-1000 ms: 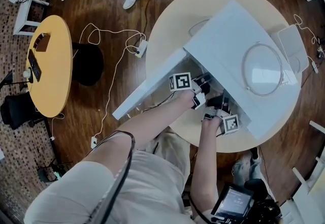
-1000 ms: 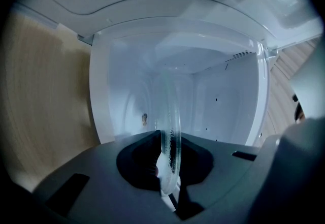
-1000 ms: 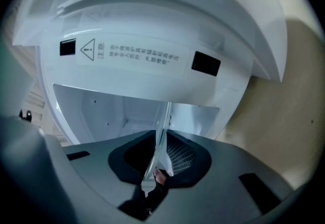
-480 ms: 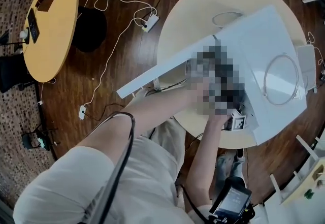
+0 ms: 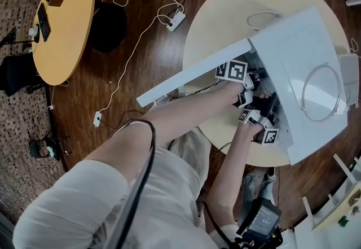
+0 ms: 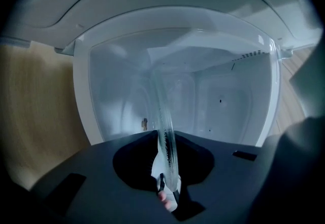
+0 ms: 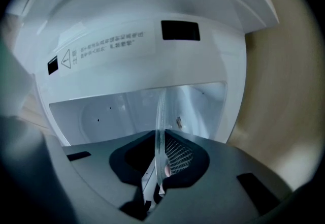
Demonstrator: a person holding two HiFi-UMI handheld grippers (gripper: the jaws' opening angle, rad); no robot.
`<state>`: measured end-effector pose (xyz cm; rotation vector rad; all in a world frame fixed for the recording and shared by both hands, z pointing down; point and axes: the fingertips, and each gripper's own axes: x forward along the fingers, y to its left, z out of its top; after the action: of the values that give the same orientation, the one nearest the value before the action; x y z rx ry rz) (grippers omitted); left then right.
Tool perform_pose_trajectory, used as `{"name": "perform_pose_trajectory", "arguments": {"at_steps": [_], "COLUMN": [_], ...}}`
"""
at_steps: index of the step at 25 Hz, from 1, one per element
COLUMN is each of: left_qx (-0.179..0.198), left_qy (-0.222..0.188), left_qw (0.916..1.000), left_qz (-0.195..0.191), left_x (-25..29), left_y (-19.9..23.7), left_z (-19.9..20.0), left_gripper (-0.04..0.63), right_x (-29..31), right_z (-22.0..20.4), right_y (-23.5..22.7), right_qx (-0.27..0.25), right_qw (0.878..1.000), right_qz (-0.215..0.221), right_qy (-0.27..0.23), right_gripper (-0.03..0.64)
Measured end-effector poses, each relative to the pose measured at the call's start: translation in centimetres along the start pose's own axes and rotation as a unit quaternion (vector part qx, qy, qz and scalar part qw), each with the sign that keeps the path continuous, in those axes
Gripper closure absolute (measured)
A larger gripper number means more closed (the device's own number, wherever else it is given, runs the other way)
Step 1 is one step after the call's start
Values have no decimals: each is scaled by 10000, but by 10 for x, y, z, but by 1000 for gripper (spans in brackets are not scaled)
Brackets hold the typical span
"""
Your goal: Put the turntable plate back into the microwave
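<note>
One plate [image 6: 161, 111] in left claw [image 6: 165, 172] and just-closing right claw [image 7: 159, 167]; one microwave [image 5: 293, 39].

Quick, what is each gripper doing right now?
Left gripper: shut on the plate, holding its rim.
Right gripper: jaws have just been closing, now shut on the plate's rim too.

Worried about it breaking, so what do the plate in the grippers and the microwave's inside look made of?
The plate looks like clear glass: see-through, with a ribbed, glinting rim. The microwave cavity looks like white coated metal, smooth and faintly glossy, though plastic can't be ruled out.
</note>
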<state>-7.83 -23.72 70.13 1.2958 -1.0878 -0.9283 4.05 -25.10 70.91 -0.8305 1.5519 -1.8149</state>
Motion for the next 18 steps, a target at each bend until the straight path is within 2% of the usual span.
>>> {"name": "perform_pose_trajectory", "arguments": {"at_steps": [7,11,18], "left_qx": [181,248,413], "left_qy": [71,69,21], "left_qw": [9998,9997,9991], "left_qz": [16,1,121], "left_x": [-5,-6,-13], "left_y": [-1,-4,-5], "left_z": [-2,-1,1], "left_gripper": [546,498,495], "right_x": [-3,0,0], "right_z": [-1,5,9], "right_y": [0,3,2], "right_qx": [64,133,116], "right_qw": [10000,9997,9994], "right_qz": [53,104,79], "right_qy": [-45,-188,-318], "right_gripper": [569,569,569]}}
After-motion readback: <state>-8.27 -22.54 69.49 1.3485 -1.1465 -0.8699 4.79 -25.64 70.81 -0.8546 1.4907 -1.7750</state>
